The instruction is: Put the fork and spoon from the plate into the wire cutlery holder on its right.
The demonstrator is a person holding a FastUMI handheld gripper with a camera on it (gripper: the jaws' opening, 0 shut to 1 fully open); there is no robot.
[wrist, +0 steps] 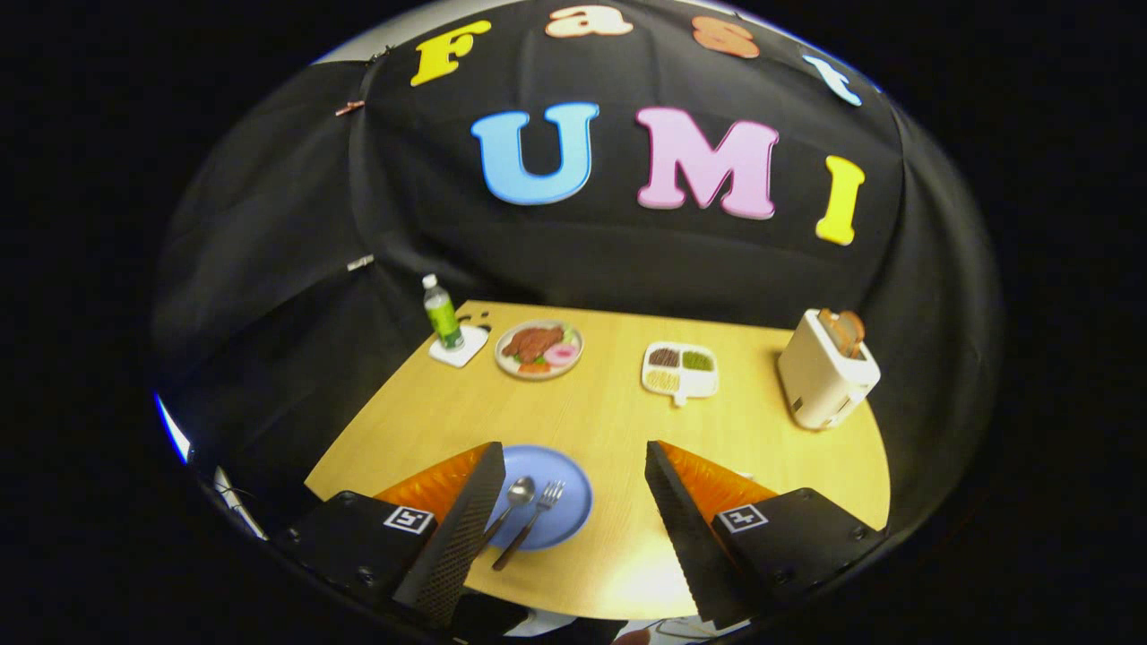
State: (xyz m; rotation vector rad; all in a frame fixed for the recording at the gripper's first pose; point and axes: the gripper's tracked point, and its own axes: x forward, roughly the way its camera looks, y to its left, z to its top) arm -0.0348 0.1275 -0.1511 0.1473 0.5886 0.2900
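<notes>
While the gripper is hovering over the near edge of the table, its fingers are standing wide apart, gripping nothing. One spoon and one fork are lying side by side (handles toward the camera) on one blue plate, just beside the left finger.

You've got one gripper, two fingers spread wide, nothing between. One blue plate, one spoon, one fork. One food plate, one divided tray, one toaster, one bottle, one table.
</notes>
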